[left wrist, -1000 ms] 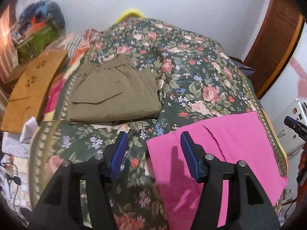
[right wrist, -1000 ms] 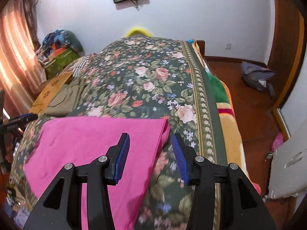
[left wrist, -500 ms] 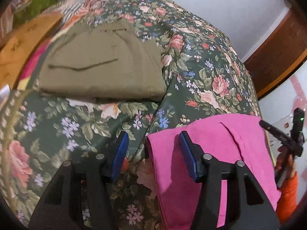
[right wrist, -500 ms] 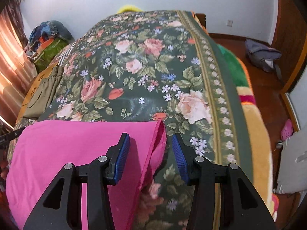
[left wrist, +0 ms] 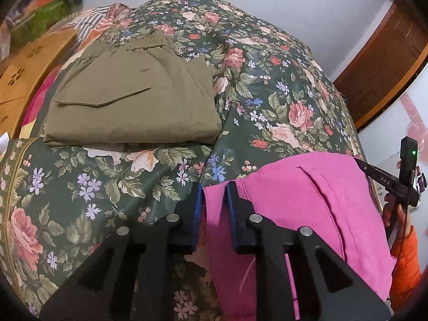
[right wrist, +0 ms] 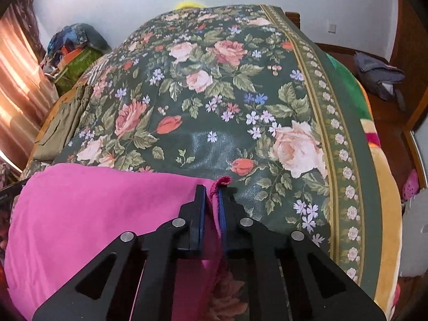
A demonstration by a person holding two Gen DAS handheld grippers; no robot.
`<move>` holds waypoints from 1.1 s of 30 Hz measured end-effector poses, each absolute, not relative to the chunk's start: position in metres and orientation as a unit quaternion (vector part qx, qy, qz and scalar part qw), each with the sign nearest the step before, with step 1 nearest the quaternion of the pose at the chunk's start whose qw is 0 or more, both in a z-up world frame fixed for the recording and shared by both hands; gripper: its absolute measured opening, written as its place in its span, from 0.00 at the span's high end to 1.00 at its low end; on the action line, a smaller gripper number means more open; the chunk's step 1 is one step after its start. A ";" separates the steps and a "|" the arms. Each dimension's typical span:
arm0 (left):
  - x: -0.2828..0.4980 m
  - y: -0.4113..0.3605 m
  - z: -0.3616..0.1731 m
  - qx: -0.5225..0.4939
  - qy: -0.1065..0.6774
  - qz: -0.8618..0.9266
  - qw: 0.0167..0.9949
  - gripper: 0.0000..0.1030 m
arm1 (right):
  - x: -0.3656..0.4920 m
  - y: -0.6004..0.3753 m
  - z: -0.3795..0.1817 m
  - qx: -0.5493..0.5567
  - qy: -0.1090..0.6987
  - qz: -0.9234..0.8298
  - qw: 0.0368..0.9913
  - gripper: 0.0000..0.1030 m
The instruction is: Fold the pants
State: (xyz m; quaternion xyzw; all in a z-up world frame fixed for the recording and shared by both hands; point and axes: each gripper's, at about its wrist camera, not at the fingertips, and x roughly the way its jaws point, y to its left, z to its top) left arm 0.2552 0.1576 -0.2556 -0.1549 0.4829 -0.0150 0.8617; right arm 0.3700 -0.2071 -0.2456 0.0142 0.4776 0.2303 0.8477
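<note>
On the flowered bedspread [right wrist: 214, 101], near its front edge, the pink pants [left wrist: 307, 203] lie spread flat — and both grippers have just bitten down on them. A second ago the blue pads stood wide apart over the cloth; now they've dropped lower and pinched in.

Left gripper [left wrist: 215, 200]: jaws closing at this moment, with the near left corner of the pink fabric pressed between the pads. A narrow gap remains in the left wrist view, filled by a standing fold of cloth. That's a grasp, I'd say, though a shallow one close to the hem.

Right gripper [right wrist: 212, 200]: clenched tight on the opposite corner, the fuzzy hem bunched up and poking out just above the fingertips. Nothing loose there.

So what does it mean? Both corners of one end are now taken, which looks like the start of a fold — lift that edge and carry it across the pants toward the far end. The cloth between the two grippers lies slack and smooth, so it should travel evenly if both hands rise together.

Further up the bed, well apart, olive pants [left wrist: 133, 101] sit already folded in a neat block — one pair done, by the look of it, and the pink pair not yet folded.
</note>
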 end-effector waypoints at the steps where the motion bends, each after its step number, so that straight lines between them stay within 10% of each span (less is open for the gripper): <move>1: 0.254 0.157 -0.254 -0.149 0.479 -0.012 0.865 0.85 | 0.369 -0.208 -0.244 0.011 0.471 0.227 0.852 0.94; 17: 0.250 0.150 -0.244 -0.086 0.478 0.030 0.874 0.79 | 0.368 -0.191 -0.237 -0.088 0.438 0.192 0.874 0.96; 33: 0.211 0.082 -0.208 -0.058 0.460 -0.038 0.885 0.61 | 0.287 -0.182 -0.185 -0.076 0.414 0.265 0.867 0.68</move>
